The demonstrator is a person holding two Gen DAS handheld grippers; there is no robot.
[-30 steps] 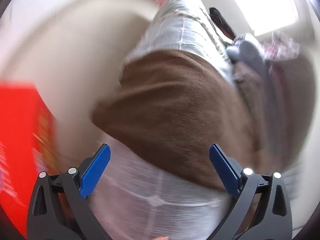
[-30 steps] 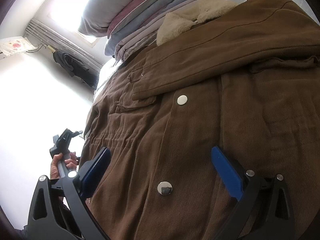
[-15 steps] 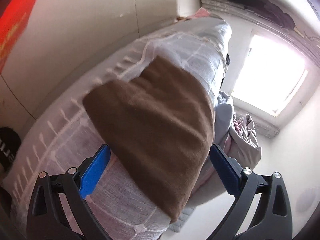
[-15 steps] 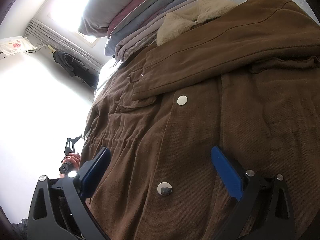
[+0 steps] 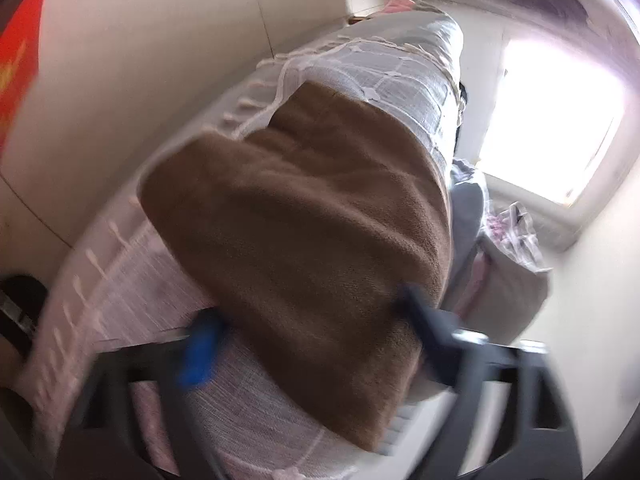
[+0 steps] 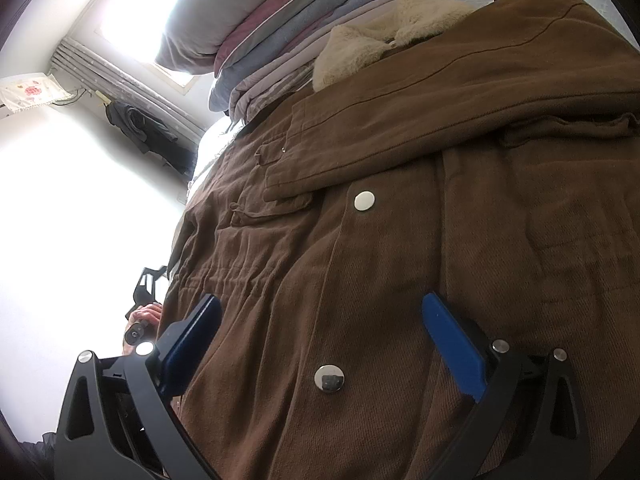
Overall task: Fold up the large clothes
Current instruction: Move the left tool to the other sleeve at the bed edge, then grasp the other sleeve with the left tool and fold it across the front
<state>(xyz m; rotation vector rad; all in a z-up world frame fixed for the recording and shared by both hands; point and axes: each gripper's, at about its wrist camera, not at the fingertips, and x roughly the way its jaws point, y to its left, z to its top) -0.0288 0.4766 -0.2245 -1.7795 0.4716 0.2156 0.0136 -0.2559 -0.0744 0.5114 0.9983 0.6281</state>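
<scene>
Brown coat spread on the bed. Right tool gapes wide, empty, low over the buttons; left tool, blurred, straddles the hem, grip uncertain. Risk: thick cloth slipping or bunching when lifted.

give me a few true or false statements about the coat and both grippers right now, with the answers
1. The right gripper is open over the brown coat. True.
2. The coat's collar is lined with black leather. False: it is pale, fluffy fleece.
3. Two round metal snaps show on the coat's front. True.
4. The left gripper is shut on a red shirt. False: it is open, its fingers either side of the brown fabric, and the view is blurred.
5. Folded bedding is stacked beyond the collar. True.
6. The coat hangs on a hanger. False: it lies spread on the bed cover.
</scene>
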